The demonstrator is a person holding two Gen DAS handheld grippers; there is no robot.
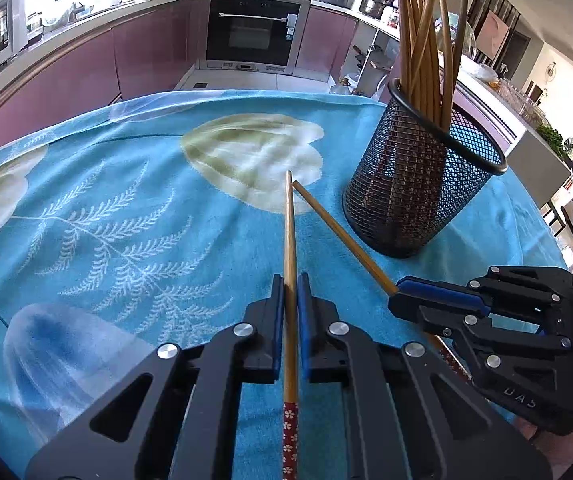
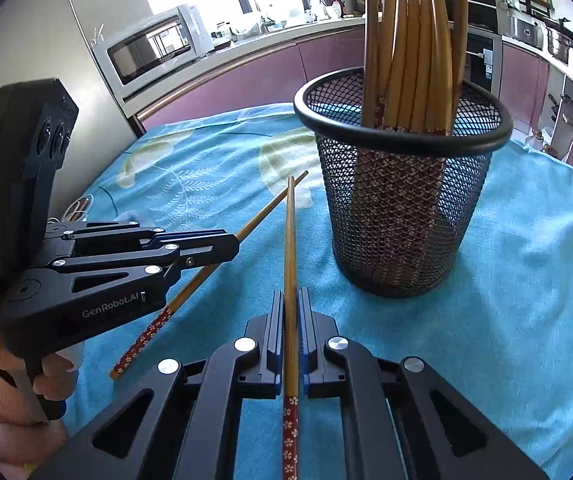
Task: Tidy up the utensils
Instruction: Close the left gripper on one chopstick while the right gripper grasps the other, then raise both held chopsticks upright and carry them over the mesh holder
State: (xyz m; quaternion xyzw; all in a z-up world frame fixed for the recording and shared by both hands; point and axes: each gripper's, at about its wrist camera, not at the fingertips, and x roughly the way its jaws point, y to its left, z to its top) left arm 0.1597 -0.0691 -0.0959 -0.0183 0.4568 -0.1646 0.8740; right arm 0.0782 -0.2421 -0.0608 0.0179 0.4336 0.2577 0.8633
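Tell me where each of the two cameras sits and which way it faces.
Left wrist: rides the left gripper, looking forward and down along its held chopstick over the blue cloth; the right gripper shows at right.
Right wrist: rides the right gripper, facing the mesh holder; the left gripper and a hand show at left.
Shared: holder, cloth, both chopsticks, the kitchen behind.

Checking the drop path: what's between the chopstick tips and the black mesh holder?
Nothing but bare blue floral cloth, seen in the right wrist view, separates the chopstick tips from the black mesh holder.
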